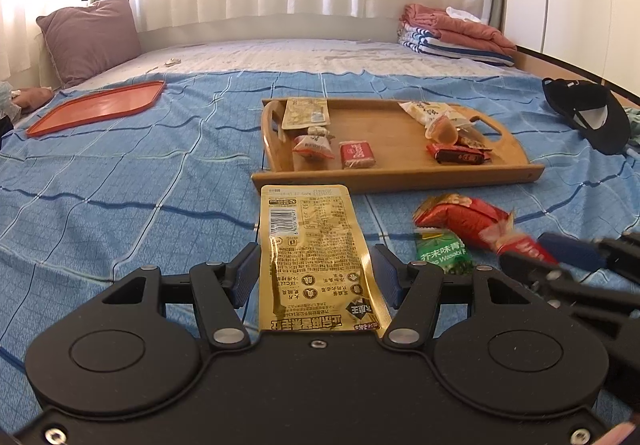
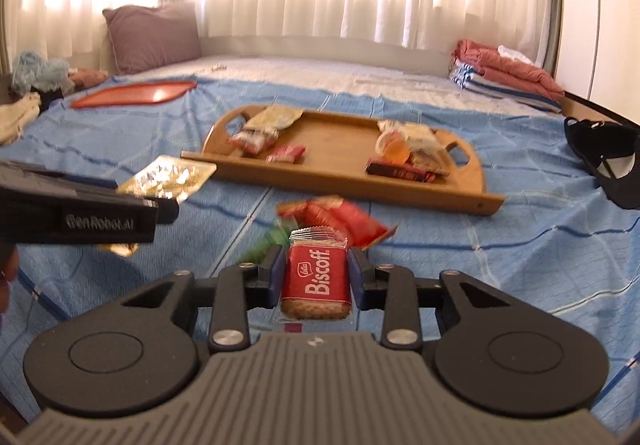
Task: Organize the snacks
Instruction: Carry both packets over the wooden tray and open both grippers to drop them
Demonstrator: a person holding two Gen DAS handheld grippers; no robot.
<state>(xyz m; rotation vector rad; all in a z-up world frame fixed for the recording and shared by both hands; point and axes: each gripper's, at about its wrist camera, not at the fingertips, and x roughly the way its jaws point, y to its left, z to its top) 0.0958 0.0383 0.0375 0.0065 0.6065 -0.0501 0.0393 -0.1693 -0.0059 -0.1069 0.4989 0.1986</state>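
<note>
My left gripper [image 1: 316,261] is shut on a gold foil snack packet [image 1: 310,229], which sticks out forward above the blue bedspread. The right wrist view shows that packet [image 2: 168,177] from the side. My right gripper [image 2: 316,261] is shut on a red Biscoff biscuit packet [image 2: 316,281], its pads against both sides. Just ahead on the bed lie a red snack bag [image 2: 340,217] and a green wasabi pea packet [image 1: 440,253]. Further on, a wooden tray [image 1: 400,175] holds several snacks in two groups, left and right.
An orange flat lid [image 1: 100,105] lies far left on the bed. A black cap [image 1: 588,117] sits at the right edge. A purple pillow [image 1: 92,37] and folded blankets [image 1: 452,33] are at the far end, under the curtains.
</note>
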